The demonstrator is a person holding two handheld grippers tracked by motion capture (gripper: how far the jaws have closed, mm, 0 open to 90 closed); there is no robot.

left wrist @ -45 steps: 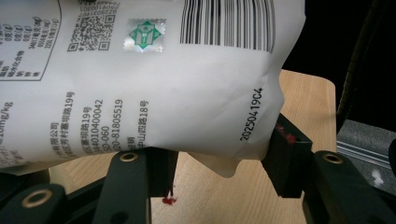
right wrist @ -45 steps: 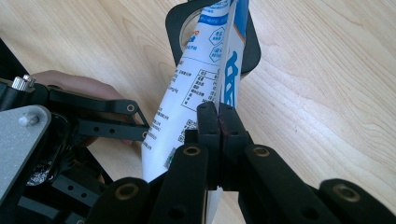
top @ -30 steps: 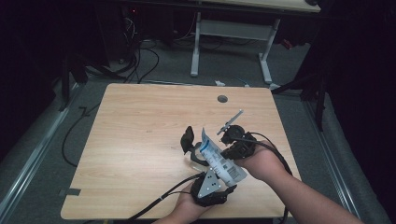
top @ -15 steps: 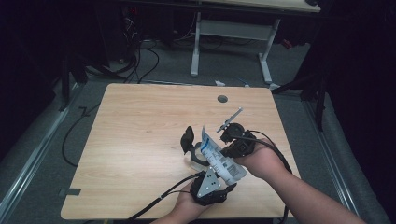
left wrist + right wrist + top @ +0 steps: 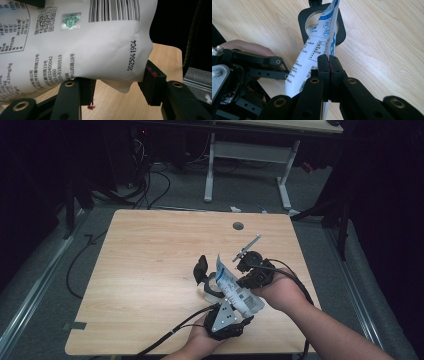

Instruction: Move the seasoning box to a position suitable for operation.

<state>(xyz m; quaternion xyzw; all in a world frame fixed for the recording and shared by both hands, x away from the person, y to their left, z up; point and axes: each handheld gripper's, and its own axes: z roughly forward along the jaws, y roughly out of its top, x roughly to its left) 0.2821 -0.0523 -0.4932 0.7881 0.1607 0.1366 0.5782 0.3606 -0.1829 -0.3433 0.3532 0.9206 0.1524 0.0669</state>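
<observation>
A white pouch (image 5: 235, 290) with blue print and a barcode is held tilted over the wooden table (image 5: 150, 250), near its front right. My left gripper (image 5: 240, 309) comes from the front edge and is shut on the pouch's bottom end (image 5: 87, 45), one pad (image 5: 152, 82) against its corner. My right gripper (image 5: 235, 279) is shut on the pouch's side edge (image 5: 312, 57), pads (image 5: 323, 65) pinched together on it. The pouch's top end points at a black holder with a round opening (image 5: 319, 22), which stands on the table just left of the pouch (image 5: 202, 270).
A small round hole (image 5: 238, 226) sits in the tabletop at the back right. Cables trail from both grippers over the front edge. Behind the table are white desk legs (image 5: 210, 165) and floor cables (image 5: 150, 180). Bare wood spans the left half.
</observation>
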